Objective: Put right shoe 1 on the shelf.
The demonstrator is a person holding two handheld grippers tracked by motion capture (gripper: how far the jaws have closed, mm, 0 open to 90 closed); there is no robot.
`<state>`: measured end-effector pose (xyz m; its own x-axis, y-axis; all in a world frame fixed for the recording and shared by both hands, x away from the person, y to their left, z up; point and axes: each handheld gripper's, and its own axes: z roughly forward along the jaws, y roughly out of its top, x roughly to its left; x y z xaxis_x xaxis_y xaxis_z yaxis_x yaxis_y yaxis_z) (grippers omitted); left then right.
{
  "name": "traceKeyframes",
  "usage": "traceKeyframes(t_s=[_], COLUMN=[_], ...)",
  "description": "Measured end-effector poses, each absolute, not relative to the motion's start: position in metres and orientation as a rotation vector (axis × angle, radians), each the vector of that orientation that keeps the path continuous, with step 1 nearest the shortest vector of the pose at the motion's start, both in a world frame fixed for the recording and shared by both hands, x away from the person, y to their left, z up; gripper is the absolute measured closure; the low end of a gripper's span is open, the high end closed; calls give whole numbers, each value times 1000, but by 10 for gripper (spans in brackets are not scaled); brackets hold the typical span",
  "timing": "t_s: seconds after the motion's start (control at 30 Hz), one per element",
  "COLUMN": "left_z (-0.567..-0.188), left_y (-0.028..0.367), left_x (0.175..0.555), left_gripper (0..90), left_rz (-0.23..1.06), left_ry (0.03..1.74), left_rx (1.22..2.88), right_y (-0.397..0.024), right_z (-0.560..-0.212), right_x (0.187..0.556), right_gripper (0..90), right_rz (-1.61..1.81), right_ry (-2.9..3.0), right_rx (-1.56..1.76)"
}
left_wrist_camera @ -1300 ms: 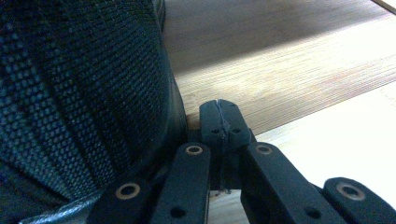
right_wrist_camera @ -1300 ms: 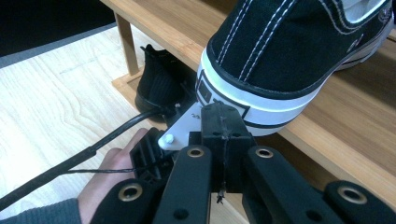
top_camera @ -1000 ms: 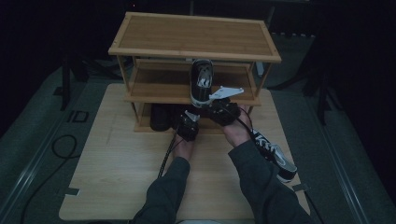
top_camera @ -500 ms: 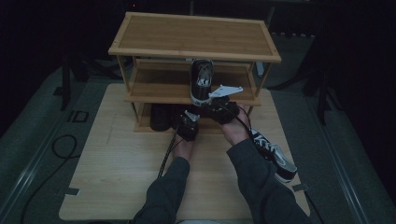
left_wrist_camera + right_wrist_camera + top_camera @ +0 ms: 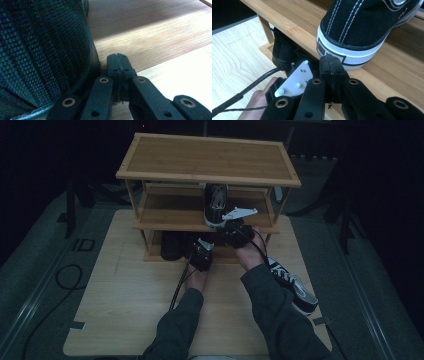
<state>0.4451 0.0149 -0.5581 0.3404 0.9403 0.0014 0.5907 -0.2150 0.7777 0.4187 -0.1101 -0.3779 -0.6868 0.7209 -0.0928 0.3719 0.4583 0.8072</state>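
— How's my high view? I'm reading it dim, dark all round the table (image 5: pixel 125 320).

— Same here. My gripper views are brighter; the mesh shoe (image 5: pixel 42 50) up close looks soft.

One bamboo rack (image 5: pixel 207 157) with three shelves stands on the surface (image 5: pixel 125 295). Three shoes are around it: one black-and-white sneaker (image 5: pixel 216 205) on the rack's middle shelf, one black mesh shoe (image 5: pixel 171 246) on its bottom shelf, and one sneaker (image 5: pixel 292 285) on the surface right of the rack. Two tongs: left (image 5: pixel 201 254), right (image 5: pixel 235 231).
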Motion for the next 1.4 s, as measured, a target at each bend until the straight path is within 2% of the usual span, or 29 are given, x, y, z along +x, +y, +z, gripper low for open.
traceKeyframes(t_s=[0.4, 0.43, 0.53, 0.6, 0.9, 1.4], left_z=[-558, -558, -558, -558, -558, -558], left_y=[14, 14, 14, 14, 14, 14], left_x=[445, 445, 445, 445, 445, 445], left_gripper=[900, 900, 900, 900, 900, 900], left_rz=[649, 648, 648, 649, 655, 653], left_ry=[1340, 1340, 1340, 1336, 1339, 1334], left_rx=[1914, 1913, 1913, 1915, 1913, 1919], right_y=[-111, -112, -113, -119, -140, -150], right_z=[-376, -376, -376, -373, -366, -373], right_x=[423, 423, 423, 420, 404, 382], right_gripper=[900, 857, 823, 756, 577, 446], right_rz=[1079, 1084, 1095, 1087, 1058, 984], right_ry=[2281, 2287, 2292, 2301, 2356, 2417], right_rx=[926, 921, 928, 918, 872, 838])
